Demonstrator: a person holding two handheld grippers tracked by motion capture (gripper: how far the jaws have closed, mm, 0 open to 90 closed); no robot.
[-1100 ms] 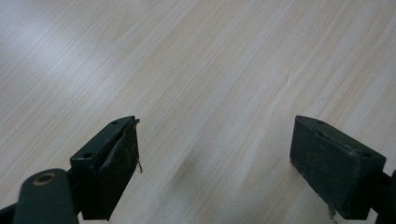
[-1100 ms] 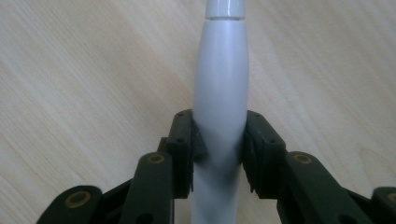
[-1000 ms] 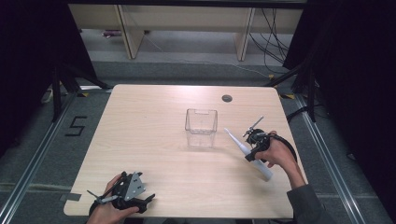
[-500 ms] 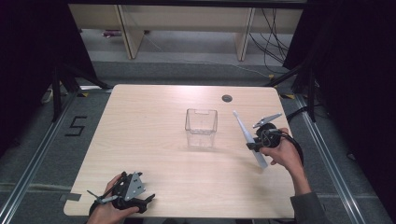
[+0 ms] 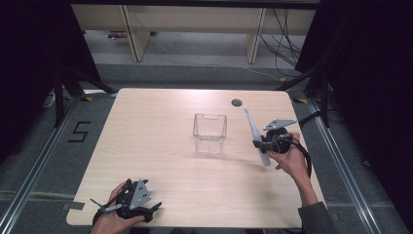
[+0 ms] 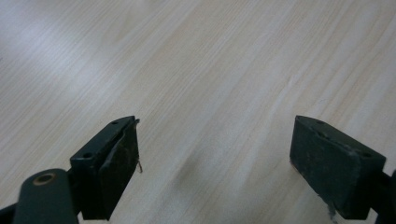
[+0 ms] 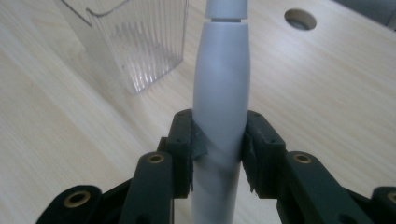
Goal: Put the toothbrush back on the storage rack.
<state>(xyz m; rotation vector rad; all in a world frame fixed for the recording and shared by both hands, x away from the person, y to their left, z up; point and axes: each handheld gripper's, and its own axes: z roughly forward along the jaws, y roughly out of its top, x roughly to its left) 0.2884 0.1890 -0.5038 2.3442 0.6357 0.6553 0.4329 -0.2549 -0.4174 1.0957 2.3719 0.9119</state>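
Two grippers are on the pale wood-grain desk [image 5: 160, 146], and the right gripper [image 5: 259, 144] has its black jaws clamped on the smooth, matte grey handle of an electric toothbrush [image 5: 255, 134]. In the right gripper view that handle [image 7: 219, 107] is a rounded, slightly barrel-shaped cylinder, pinched across its body by the rubbery pads [image 7: 198, 142], with a seam ring where the narrower neck begins. From the high view the toothbrush's long axis runs roughly from the near edge toward the far edge, tilted, thin head end aimed at the far edge near the small round grommet hole [image 5: 236, 102], thicker butt end pointing back toward the person's hand [image 5: 291, 161]. It is held above the desk, toward the right edge. Just left of it sits a clear, ribbed plastic container [image 5: 210, 132], square and open-topped, about mid-desk; toothbrush and container are apart. Down at the near left corner, the left gripper [image 5: 127, 201] rests low in the other hand; in its own view the flat, scuffed jaws stand wide apart with nothing but bare wood [image 6: 210, 70] between them.
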